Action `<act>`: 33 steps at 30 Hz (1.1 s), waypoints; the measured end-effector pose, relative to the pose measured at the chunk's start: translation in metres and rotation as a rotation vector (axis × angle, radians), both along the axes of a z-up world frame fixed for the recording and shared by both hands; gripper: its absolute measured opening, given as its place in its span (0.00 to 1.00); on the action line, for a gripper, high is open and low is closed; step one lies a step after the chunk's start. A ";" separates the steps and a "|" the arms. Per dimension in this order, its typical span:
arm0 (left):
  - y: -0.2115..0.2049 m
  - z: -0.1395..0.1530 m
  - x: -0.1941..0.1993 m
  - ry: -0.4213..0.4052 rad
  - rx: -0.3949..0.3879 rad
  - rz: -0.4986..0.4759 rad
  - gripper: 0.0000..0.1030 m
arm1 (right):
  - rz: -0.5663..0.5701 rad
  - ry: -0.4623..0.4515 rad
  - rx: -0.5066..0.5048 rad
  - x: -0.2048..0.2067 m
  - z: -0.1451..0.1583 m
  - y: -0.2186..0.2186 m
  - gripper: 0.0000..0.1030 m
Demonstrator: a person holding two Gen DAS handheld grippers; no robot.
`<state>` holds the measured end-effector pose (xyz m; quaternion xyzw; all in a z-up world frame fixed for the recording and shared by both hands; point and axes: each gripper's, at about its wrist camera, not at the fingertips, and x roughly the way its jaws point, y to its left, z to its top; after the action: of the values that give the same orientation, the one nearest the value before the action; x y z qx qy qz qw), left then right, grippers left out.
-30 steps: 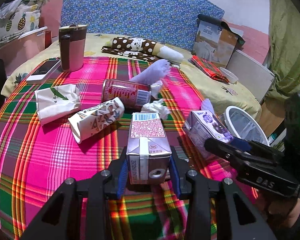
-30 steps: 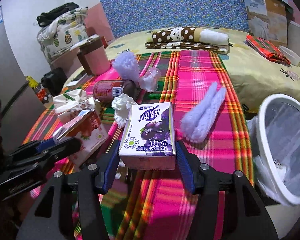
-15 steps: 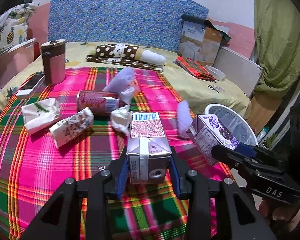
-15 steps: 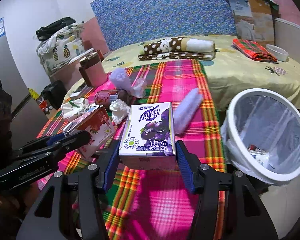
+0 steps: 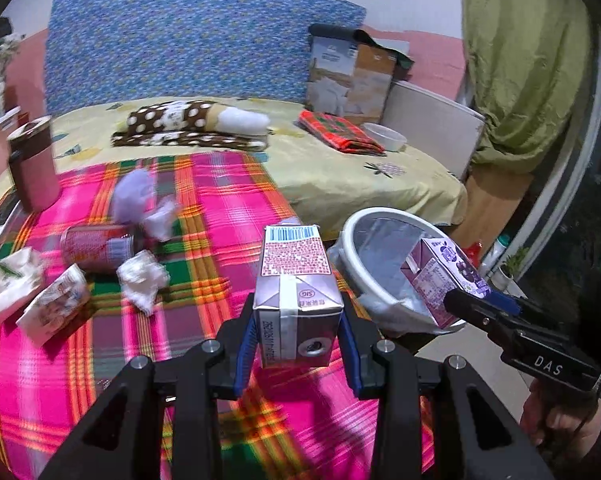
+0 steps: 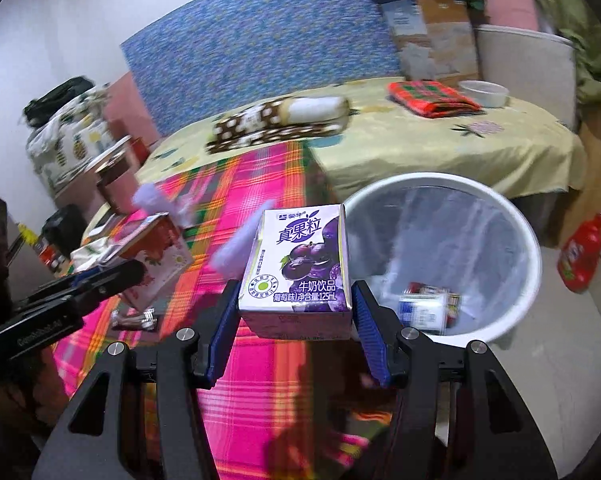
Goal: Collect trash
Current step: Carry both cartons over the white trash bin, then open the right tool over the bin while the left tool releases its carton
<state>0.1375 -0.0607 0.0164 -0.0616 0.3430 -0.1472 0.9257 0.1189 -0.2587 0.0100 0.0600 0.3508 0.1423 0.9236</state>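
Note:
My left gripper [image 5: 296,344] is shut on a pink strawberry milk carton [image 5: 296,280], held above the plaid cloth. My right gripper [image 6: 294,332] is shut on a purple grape milk carton [image 6: 300,264], held at the rim of the white trash bin [image 6: 516,224]. The bin is lined with a clear bag and holds a few pieces of trash [image 6: 424,308]. In the left wrist view the purple carton [image 5: 440,276] hangs over the bin [image 5: 352,236]. In the right wrist view the pink carton [image 6: 156,256] is at left.
On the plaid cloth [image 5: 228,204] lie a red can [image 5: 96,244], crumpled tissue [image 5: 142,280], two paper wrappers [image 5: 52,308] and a lilac fluffy thing [image 5: 134,192]. A brown cup [image 5: 32,164] and phone [image 5: 0,220] stand far left. A red bottle [image 6: 580,256] stands on the floor.
Both grippers have lifted their cartons and swung right toward the bin. The purple carton is now at the bin's rim; the rest of the trash has stayed on the cloth.

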 end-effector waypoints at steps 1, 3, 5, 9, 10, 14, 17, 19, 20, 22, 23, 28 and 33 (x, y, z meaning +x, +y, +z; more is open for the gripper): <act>-0.005 0.000 0.003 0.001 0.001 -0.013 0.37 | -0.017 0.002 0.000 0.001 0.000 -0.005 0.55; -0.016 0.000 0.007 0.004 0.002 -0.037 0.37 | -0.043 0.003 -0.001 0.000 -0.001 -0.014 0.55; -0.028 0.000 0.011 0.001 0.010 -0.062 0.37 | -0.069 0.007 0.001 0.002 -0.004 -0.023 0.55; -0.050 0.000 0.021 0.000 0.016 -0.109 0.37 | -0.105 0.016 0.000 0.003 -0.008 -0.037 0.55; -0.055 0.000 0.023 0.000 0.017 -0.118 0.37 | -0.113 0.019 0.000 0.004 -0.008 -0.040 0.55; -0.075 -0.002 0.035 0.006 0.019 -0.150 0.37 | -0.147 0.028 -0.007 0.006 -0.010 -0.055 0.55; -0.090 -0.005 0.042 0.015 0.018 -0.173 0.37 | -0.166 0.039 -0.013 0.008 -0.013 -0.067 0.55; -0.098 -0.008 0.047 0.024 0.020 -0.187 0.37 | -0.177 0.048 -0.018 0.009 -0.016 -0.071 0.55; -0.102 -0.010 0.050 0.029 0.021 -0.194 0.37 | -0.182 0.052 -0.020 0.009 -0.017 -0.074 0.55; -0.109 -0.014 0.054 0.038 0.022 -0.206 0.37 | -0.190 0.064 -0.023 0.012 -0.020 -0.076 0.55; -0.111 -0.015 0.056 0.043 0.023 -0.210 0.37 | -0.193 0.068 -0.024 0.012 -0.021 -0.078 0.55; -0.121 -0.024 0.064 0.064 0.029 -0.230 0.37 | -0.200 0.093 -0.036 0.016 -0.027 -0.081 0.55; -0.126 -0.031 0.070 0.090 0.035 -0.240 0.37 | -0.193 0.121 -0.047 0.021 -0.032 -0.082 0.55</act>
<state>0.2078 -0.1869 -0.0149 -0.0105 0.3914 -0.2482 0.8861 0.1398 -0.3403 -0.0217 0.0804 0.4018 0.0405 0.9113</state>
